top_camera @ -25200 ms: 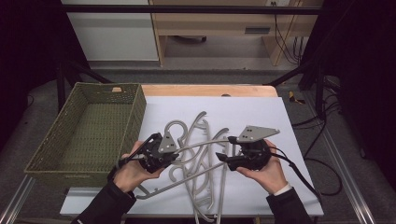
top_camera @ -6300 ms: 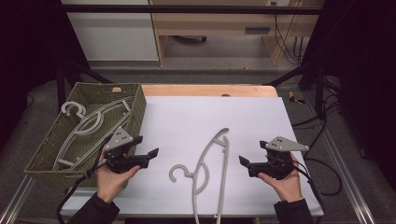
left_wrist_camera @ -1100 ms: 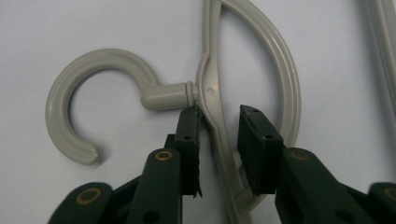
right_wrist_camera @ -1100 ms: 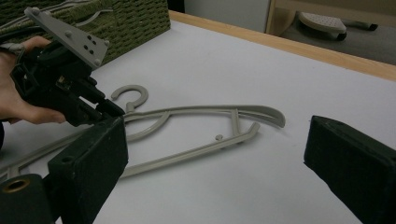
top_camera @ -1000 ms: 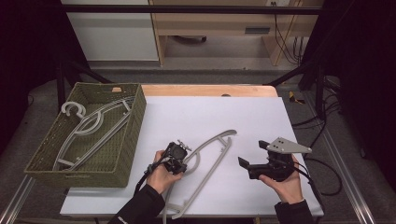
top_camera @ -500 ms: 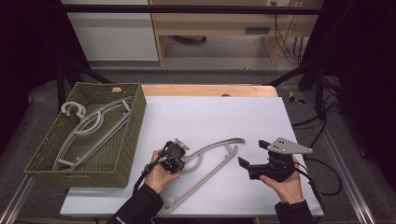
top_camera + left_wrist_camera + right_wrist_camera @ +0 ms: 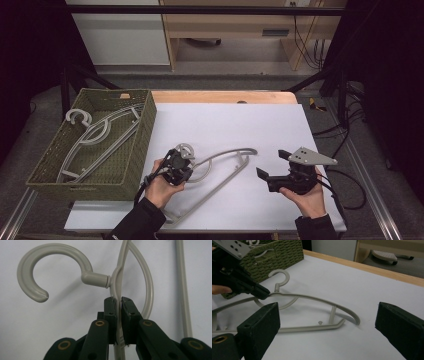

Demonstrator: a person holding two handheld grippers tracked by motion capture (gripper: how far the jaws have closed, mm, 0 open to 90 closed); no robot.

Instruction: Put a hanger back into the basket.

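Observation:
A grey plastic hanger (image 7: 235, 150) lies across the white table top, its hook end toward the basket. My left gripper (image 7: 177, 167) is shut on it. In the left gripper view the jaws (image 7: 118, 300) pinch the hanger's thin arm just below the hook's neck (image 7: 95, 280). The right gripper view shows the hook end (image 7: 279, 277) held a little off the table by the left gripper (image 7: 262, 293). My right gripper (image 7: 271, 163) rests in the hand right of the hanger, jaws wide open (image 7: 327, 312) with nothing held.
A green woven basket (image 7: 145, 130) stands at the table's left edge with two grey hangers (image 7: 95, 135) inside. The white sheet (image 7: 225, 120) covers the table, with a wooden strip (image 7: 220, 96) along the far edge. Cables trail at the right.
The left gripper has risen a little with the hanger's hook end pinched in it, and the hanger has swung on the table. The right gripper has stayed put.

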